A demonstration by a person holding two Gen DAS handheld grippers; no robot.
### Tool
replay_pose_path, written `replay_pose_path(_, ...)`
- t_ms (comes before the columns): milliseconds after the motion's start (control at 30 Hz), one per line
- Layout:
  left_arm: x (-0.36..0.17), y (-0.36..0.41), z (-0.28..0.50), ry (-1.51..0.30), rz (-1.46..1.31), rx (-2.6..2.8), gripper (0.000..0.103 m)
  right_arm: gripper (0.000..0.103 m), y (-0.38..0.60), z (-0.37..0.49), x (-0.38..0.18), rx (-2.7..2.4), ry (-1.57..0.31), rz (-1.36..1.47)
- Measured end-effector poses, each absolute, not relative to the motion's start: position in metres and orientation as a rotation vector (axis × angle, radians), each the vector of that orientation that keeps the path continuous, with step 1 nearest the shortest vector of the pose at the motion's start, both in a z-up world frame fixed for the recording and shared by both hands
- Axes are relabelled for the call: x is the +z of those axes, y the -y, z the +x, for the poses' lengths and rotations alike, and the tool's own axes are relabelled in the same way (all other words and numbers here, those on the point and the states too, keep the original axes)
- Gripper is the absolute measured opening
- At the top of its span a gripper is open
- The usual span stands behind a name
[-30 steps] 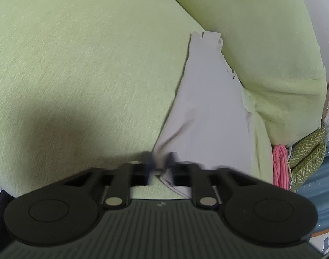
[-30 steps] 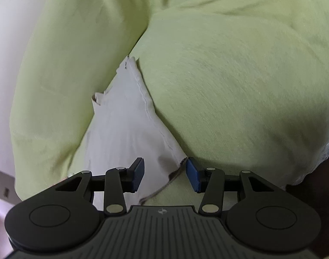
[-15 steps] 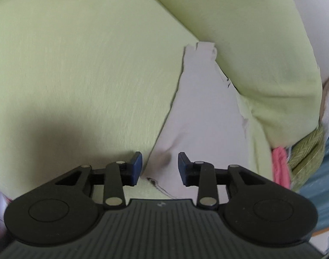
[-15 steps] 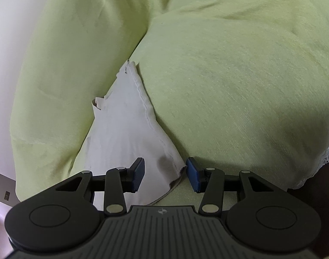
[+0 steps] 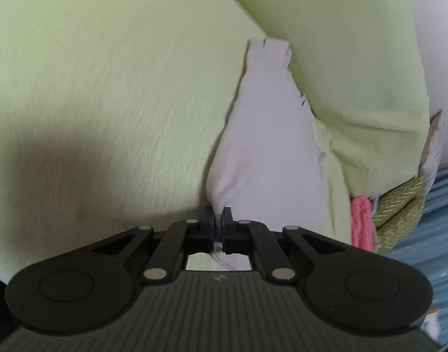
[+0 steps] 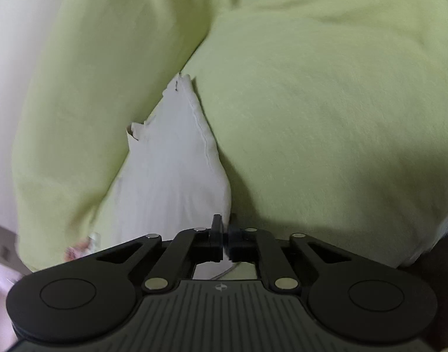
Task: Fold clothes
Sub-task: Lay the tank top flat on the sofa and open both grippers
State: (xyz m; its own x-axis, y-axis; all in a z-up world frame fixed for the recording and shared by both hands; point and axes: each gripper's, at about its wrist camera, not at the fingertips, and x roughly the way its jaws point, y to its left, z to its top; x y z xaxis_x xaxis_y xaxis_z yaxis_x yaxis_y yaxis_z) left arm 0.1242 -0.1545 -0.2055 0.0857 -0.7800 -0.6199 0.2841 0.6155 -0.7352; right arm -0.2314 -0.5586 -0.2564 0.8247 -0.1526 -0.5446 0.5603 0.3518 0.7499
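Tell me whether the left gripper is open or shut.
Shut: the left gripper has its jaws pinched together on the near corner of the white garment.

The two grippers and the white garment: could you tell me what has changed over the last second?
Both grippers have closed. The left gripper, open half a second ago, now pinches the white garment's near corner; the right gripper, open until now, pinches its other near corner. The garment still lies on the green cushion.

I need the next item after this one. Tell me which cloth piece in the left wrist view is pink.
The pink cloth at the right edge, wedged beside the green chevron fabric; the white garment clamped in the left gripper is pale.
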Motion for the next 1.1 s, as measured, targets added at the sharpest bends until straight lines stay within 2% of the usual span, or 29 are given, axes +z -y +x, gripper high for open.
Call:
replay_pose_path(100,-0.181,0.154,0.112,-1.143,-0.391,-0.875,0.001,0.002,0.559,-0.240,-0.239,-0.491,-0.407,1.066)
replay_pose_path(200,-0.163,0.163,0.082,-1.064,-0.179,-0.906,0.002,0.002,0.560,-0.250,-0.229,-0.532,-0.430,1.026)
replay_pose_path(333,-0.176,0.189,0.050,-1.036,0.158,-0.801,0.004,0.002,0.559,-0.250,-0.242,-0.603,-0.520,0.986)
replay_pose_path(367,-0.180,0.193,0.046,-1.016,0.228,-0.774,0.010,0.002,0.558,-0.249,-0.247,-0.613,-0.535,0.981)
replay_pose_path(433,-0.174,0.188,0.042,-0.985,0.251,-0.753,0.014,0.002,0.552,-0.246,-0.246,-0.624,-0.555,0.953)
replay_pose_path(467,-0.170,0.187,0.042,-0.972,0.264,-0.728,0.013,0.006,0.548,-0.244,-0.241,-0.651,-0.574,0.901)
replay_pose_path(533,-0.158,0.179,0.042,-0.902,0.279,-0.675,0.012,0.021,0.540,-0.240,-0.230,-0.706,-0.608,0.791)
replay_pose_path(567,-0.151,0.176,0.043,-0.877,0.272,-0.666,0.011,0.025,0.534,-0.237,-0.223,-0.746,-0.619,0.683)
replay_pose_path(600,-0.146,0.180,0.045,-0.856,0.266,-0.681,0.011,0.025,0.527,-0.233,-0.215,-0.781,-0.625,0.577)
replay_pose_path(667,-0.140,0.187,0.048,-0.828,0.255,-0.735,0.011,0.025,0.516,-0.227,-0.204,-0.761,-0.589,0.456)
replay_pose_path(800,-0.154,0.216,0.052,-0.885,0.187,-0.879,0.011,0.023,0.508,-0.210,-0.206,-0.624,-0.582,0.443)
replay_pose_path(867,-0.169,0.221,0.052,-0.927,0.201,-0.873,0.011,0.017,0.509,-0.205,-0.216,-0.593,-0.613,0.476)
replay_pose_path(933,-0.183,0.226,0.052,-0.945,0.252,-0.837,0.008,0.015,0.510,-0.201,-0.226,-0.568,-0.647,0.507)
replay_pose_path(967,-0.183,0.221,0.052,-0.939,0.247,-0.837,0.007,0.004,0.514,-0.206,-0.232,-0.601,-0.669,0.516)
replay_pose_path(1000,-0.181,0.216,0.054,-0.942,0.262,-0.811,0.006,0.000,0.518,-0.215,-0.233,-0.614,-0.660,0.525)
replay_pose_path(1067,-0.176,0.208,0.058,-0.931,0.310,-0.748,0.006,0.000,0.526,-0.224,-0.229,-0.645,-0.682,0.528)
replay_pose_path(1100,-0.173,0.204,0.062,-0.916,0.336,-0.725,0.007,0.006,0.531,-0.227,-0.225,-0.646,-0.680,0.534)
